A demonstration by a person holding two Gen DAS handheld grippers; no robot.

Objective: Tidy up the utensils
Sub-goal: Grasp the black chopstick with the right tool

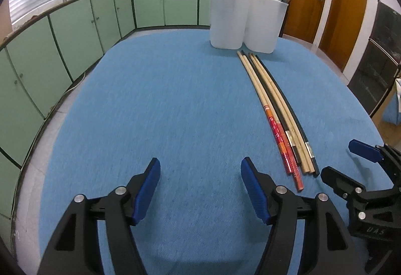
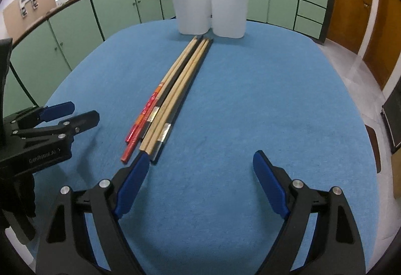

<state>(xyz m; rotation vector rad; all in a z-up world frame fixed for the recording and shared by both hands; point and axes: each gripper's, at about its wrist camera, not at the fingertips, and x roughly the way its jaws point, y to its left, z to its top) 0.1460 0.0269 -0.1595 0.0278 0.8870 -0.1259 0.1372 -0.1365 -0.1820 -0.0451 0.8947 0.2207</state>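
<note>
- Six or so chopsticks [image 2: 173, 96] lie bundled before the white holder [image 2: 210, 9], probably awaiting sorting.
- Left gripper [image 1: 200, 189], right gripper [image 2: 198, 182]: fingers spread, empty, poised near the chopsticks' ends.

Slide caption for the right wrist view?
Open right gripper beside mixed chopsticks on blue tablecloth, white holder behind.
</note>
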